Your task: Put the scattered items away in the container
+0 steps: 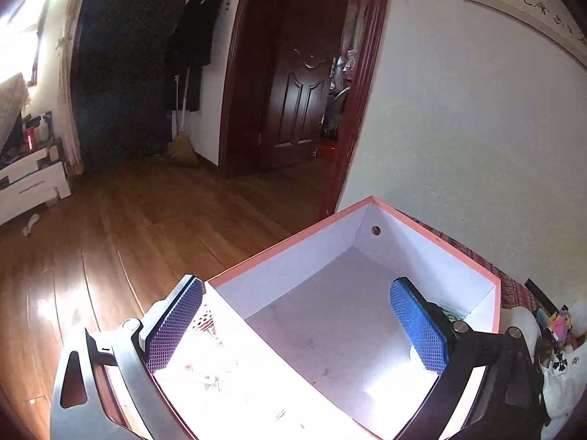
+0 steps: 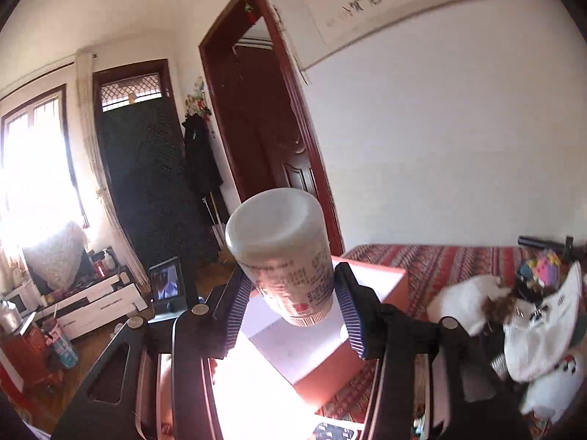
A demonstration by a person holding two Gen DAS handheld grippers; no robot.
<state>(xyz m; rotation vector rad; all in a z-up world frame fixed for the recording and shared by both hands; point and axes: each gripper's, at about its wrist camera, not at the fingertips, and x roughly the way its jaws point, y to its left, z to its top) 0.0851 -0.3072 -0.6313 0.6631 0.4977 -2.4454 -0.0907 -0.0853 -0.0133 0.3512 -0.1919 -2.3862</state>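
The right hand-held gripper (image 2: 293, 311) is clamping a white plastic bottle (image 2: 284, 253) above the pink-rimmed cardboard box (image 2: 381, 293) on the red patterned bed (image 2: 458, 260), while the left hand-held gripper (image 1: 293, 326) is gaping empty over it.

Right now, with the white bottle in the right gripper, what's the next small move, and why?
Probably carry the white bottle forward and lower it over the open box before letting go. The right gripper is shut on it, held above the box's near edge, and the box floor looks mostly bare. The left gripper is open over the box, holding nothing.
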